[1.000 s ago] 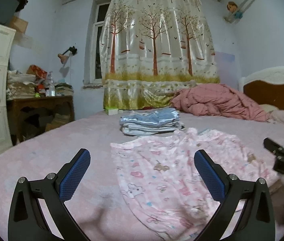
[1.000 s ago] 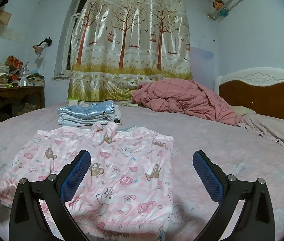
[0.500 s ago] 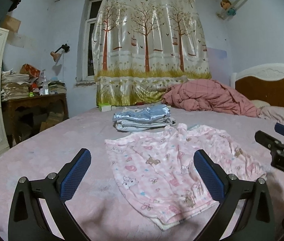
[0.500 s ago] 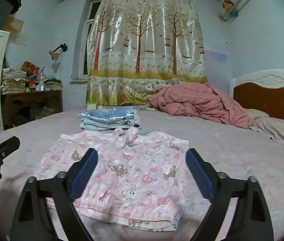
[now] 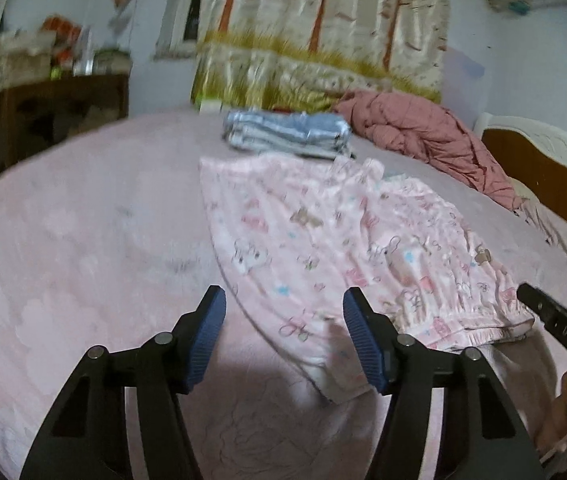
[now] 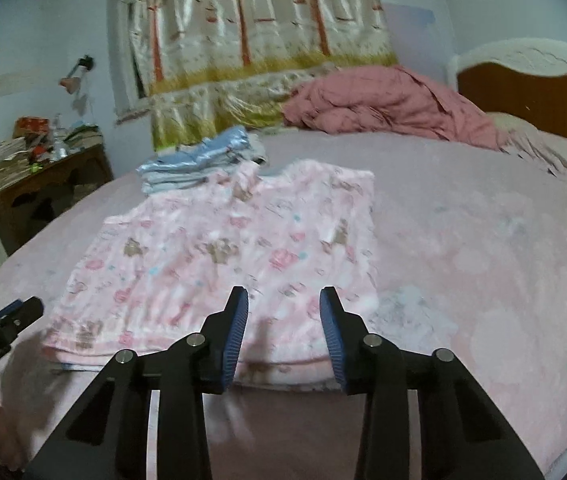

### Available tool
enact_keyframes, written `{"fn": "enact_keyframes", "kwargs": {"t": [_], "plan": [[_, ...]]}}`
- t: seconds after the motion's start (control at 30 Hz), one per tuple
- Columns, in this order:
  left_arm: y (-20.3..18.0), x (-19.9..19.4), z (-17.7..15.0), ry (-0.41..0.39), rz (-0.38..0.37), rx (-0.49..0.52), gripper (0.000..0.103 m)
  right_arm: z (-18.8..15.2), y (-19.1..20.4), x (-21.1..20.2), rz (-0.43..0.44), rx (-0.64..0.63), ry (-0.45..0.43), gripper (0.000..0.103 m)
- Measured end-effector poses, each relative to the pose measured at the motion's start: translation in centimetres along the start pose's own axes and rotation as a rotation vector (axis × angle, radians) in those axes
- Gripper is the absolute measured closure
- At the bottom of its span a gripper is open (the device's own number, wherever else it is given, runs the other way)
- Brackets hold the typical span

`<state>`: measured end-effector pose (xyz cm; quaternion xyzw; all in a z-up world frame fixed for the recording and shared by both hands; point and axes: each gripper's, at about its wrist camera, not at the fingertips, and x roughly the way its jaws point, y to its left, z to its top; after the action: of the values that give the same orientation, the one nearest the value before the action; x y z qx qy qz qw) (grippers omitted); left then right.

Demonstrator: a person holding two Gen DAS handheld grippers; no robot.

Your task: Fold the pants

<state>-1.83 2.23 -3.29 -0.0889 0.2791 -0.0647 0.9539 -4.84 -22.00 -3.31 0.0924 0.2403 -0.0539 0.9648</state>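
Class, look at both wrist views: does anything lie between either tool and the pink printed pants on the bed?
Nothing visible does. The left tool and right tool are open right at the near hem of the pants; the folded blue pile sits beyond.

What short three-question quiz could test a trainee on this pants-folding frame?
1. True or false: the right gripper is shut on the pants.
2. What lies just beyond the pants? A) folded blue pile B) pillow C) box
3. Which pants edge do both grippers face: the near or the far one?

Key:
1. False; it is open, and so is the left gripper.
2. A, the blue pile.
3. The near edge.
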Motion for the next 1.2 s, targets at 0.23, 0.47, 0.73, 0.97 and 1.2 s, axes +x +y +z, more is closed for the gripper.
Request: {"fn": "enact_keyframes", "kwargs": {"t": [0.23, 0.47, 0.73, 0.97, 1.2], "plan": [[-0.3, 0.8, -0.8, 0.077, -0.024, -0.012, 0.046, -0.8, -2.7, 0.9, -0.066, 0.119, 0.069, 0.064], [-1.0, 1.0, -0.9, 0.112, -0.040, 0.021, 0.062, -1.2, -2.7, 1.6, -0.043, 0.116, 0.114, 0.066], [-0.5, 1.0, -1.2, 0.125, -0.048, -0.003, 0.075, -1.4, -2.5, 1.5, -0.086, 0.123, 0.114, 0.082], [-1.8, -0.4, -1.2, 0.051, -0.054, 0.063, 0.101, -0.9, -2.1, -0.7, -0.065, 0.132, 0.015, 0.087], [-1.1, -1.6, -0.4, 0.021, -0.079, 0.009, 0.101, -0.4, -2.4, -1.9, -0.019, 0.163, -0.010, 0.089]]}}
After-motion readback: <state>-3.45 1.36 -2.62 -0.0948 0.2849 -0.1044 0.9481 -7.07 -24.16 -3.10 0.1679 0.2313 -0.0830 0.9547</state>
